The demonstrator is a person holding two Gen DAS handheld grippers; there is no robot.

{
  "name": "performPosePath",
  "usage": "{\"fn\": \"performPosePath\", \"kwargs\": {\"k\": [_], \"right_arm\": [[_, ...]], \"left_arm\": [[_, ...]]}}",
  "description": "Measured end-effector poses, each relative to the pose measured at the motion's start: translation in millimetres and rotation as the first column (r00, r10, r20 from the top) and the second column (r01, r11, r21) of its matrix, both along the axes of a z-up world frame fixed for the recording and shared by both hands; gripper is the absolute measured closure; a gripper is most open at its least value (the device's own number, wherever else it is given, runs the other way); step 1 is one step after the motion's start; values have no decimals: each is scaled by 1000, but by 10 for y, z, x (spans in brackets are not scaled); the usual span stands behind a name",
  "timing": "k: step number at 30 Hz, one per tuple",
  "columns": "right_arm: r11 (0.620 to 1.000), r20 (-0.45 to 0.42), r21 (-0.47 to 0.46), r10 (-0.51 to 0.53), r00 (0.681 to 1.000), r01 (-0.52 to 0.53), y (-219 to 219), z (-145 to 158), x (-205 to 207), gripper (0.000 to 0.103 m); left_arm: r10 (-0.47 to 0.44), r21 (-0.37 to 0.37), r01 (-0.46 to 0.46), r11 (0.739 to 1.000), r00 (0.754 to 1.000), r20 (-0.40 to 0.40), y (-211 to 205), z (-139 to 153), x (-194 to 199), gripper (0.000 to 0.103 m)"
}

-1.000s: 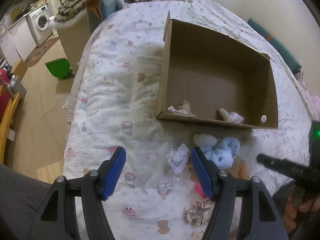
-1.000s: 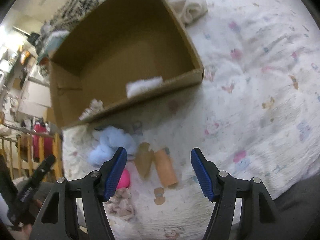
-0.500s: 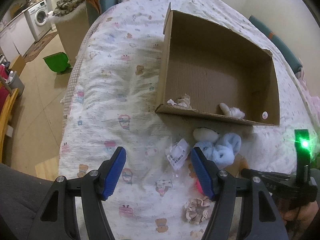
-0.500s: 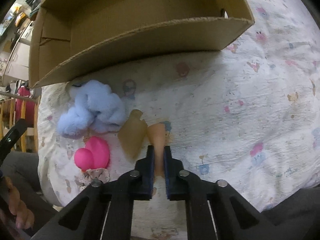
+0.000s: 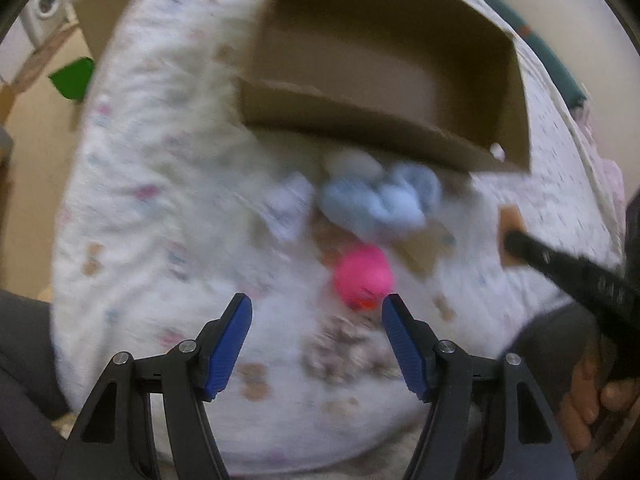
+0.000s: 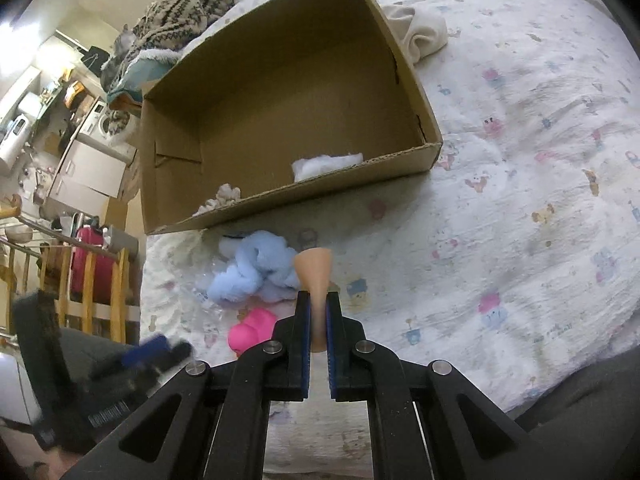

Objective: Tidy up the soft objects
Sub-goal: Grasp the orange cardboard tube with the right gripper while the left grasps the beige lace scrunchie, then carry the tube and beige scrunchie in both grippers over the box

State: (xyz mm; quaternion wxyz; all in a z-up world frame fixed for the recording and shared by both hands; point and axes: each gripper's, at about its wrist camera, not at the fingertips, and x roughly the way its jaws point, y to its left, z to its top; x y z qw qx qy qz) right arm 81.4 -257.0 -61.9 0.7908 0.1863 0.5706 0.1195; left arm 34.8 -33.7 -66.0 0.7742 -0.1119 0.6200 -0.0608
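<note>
Two handheld grippers, left gripper (image 5: pixel 316 314) and right gripper (image 6: pixel 318 312), share one build: black plastic arms with triangular cut-outs, round silver screws at the joints, and ribbed blue pads lining the jaws.

A bed with a white cartoon-print sheet (image 6: pixel 520 160) fills the space ahead of the right gripper. Far to its left stand a washing machine (image 6: pixel 105 120), white cabinets (image 6: pixel 88 176) and a wooden rail (image 6: pixel 116 292).
</note>
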Motion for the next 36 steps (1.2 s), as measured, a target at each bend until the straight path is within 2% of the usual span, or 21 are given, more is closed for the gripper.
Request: {"fn": "performPosePath", "kwargs": {"k": [4,6,10,17,18,20,21,23,25,30,33,36], "right_arm": [[1000,-8,11,-9,1000,9,-56,-22,29,95],[1000,-11,18,-11,1000,11,-61,-33,39,95],[1000,-13,26,-9,1000,9,-67,-35,15,95],[1000,-13,23,8,1000,-7,-23,-34,29,95],[1000,-13,22,11,1000,-10,-20,-35,28,95],[1000,-12,21,13,1000,-12,-14,-31,24,95],[1000,-12,20,12,1000,-12,-13,-30,23,95],[1000,-14,20,11,1000,-10,-9,-30,23,95],[1000,-15,18,10,1000,-10,-4,-33,26,95],[1000,-14,18,12,1000,-12,-1,-33,31,95],[1000,-7,20,14,1000,-14,1,-24,37,95],[999,8,30,16,1000,-16,0,11,29,95]], "left_arm": [[-33,-21,32,999,997,-65,-293,-197,-12,31],[-39,14,41,999,996,-84,-391,-288,-23,31],[-47,136,62,989,993,-111,-522,-495,-55,29],[-48,163,63,985,995,-92,-495,-555,-132,27],[-39,168,54,984,995,-94,-462,-569,-144,30],[-30,176,47,983,995,-98,-413,-597,-171,47],[-32,184,50,982,995,-98,-400,-599,-185,51],[-35,182,52,982,995,-97,-377,-581,-204,75],[-42,174,59,983,994,-101,-337,-554,-229,86],[-37,173,53,984,995,-97,-185,-437,-290,91],[-3,175,14,984,998,-62,-5,-298,-322,91],[36,165,-37,986,999,5,150,-94,-315,91]]}}
